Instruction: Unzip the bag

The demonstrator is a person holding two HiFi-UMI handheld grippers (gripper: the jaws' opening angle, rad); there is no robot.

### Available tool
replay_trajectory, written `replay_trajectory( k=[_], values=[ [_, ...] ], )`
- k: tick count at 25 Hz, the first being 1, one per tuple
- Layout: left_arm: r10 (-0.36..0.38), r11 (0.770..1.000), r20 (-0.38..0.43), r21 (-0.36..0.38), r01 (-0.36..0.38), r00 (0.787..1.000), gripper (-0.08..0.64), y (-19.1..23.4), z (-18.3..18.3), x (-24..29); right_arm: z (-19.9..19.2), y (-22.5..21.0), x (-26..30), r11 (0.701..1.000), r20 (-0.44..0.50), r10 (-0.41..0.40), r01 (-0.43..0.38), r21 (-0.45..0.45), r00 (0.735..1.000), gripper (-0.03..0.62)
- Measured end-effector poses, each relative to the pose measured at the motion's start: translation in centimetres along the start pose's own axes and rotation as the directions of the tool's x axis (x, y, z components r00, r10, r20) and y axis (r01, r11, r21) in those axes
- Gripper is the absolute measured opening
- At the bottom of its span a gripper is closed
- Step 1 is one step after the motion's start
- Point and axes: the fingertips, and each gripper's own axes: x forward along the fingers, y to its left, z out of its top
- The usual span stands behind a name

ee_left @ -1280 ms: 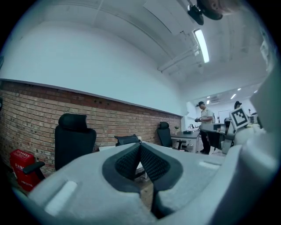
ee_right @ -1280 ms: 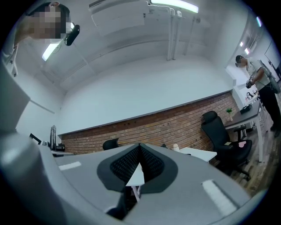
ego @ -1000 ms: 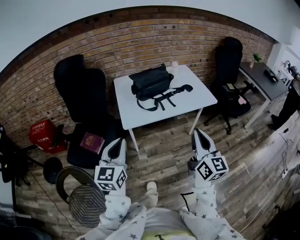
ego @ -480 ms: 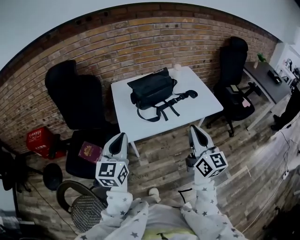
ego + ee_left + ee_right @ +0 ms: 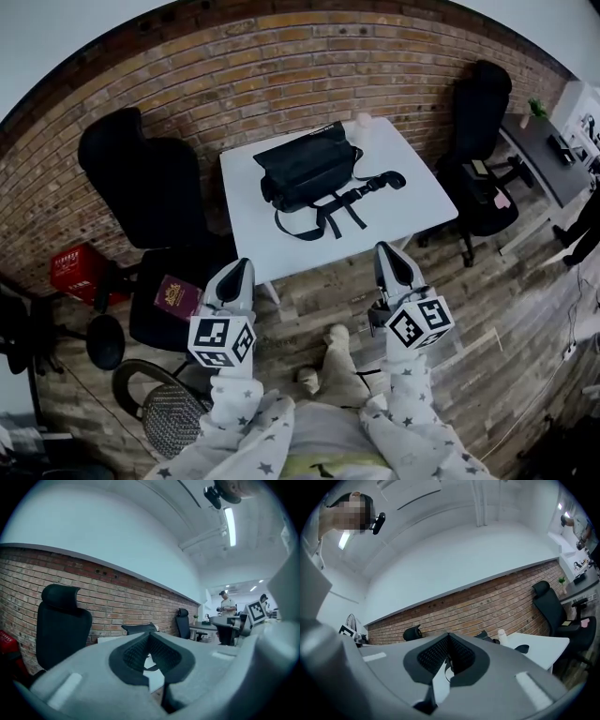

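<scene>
A black bag (image 5: 307,167) lies at the back of a white table (image 5: 417,202), zipped as far as I can tell, its strap (image 5: 349,199) trailing forward over the tabletop. Both grippers are held over the wooden floor, short of the table's near edge. My left gripper (image 5: 238,270) is shut with nothing in it, and so is my right gripper (image 5: 385,251). In the left gripper view the bag (image 5: 139,628) shows small above the closed left gripper (image 5: 150,637). In the right gripper view the bag (image 5: 483,635) peeks over the closed right gripper (image 5: 448,637).
A small white bottle (image 5: 363,122) stands behind the bag. Black office chairs flank the table at left (image 5: 145,178) and right (image 5: 483,112); a book (image 5: 176,296) lies on the left seat. A red crate (image 5: 73,272), a mesh stool (image 5: 173,412) and a dark desk (image 5: 553,155) stand around.
Both grippers and the view have moved forward toward the table, which now looks larger and nearer. A foot has stepped into view below. Both grippers stay shut.
</scene>
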Motion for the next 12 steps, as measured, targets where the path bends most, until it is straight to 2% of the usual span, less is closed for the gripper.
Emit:
replay_trajectory(
  k=[7, 12],
  values=[
    [0.069, 0.997, -0.020, -0.032, -0.070, 0.997, 0.000, 2.6, -0.6, 4.6, -1.4, -3.4, 6.0, 0.999, -0.037, 0.044, -0.043, 0.031, 0.998, 0.009],
    [0.114, 0.992, -0.031, -0.055, -0.116, 0.993, 0.000, 4.7, -0.7, 9.2, -2.0, -5.7, 12.2, 0.993, -0.076, 0.118, -0.116, 0.037, 0.990, 0.025]
  ],
)
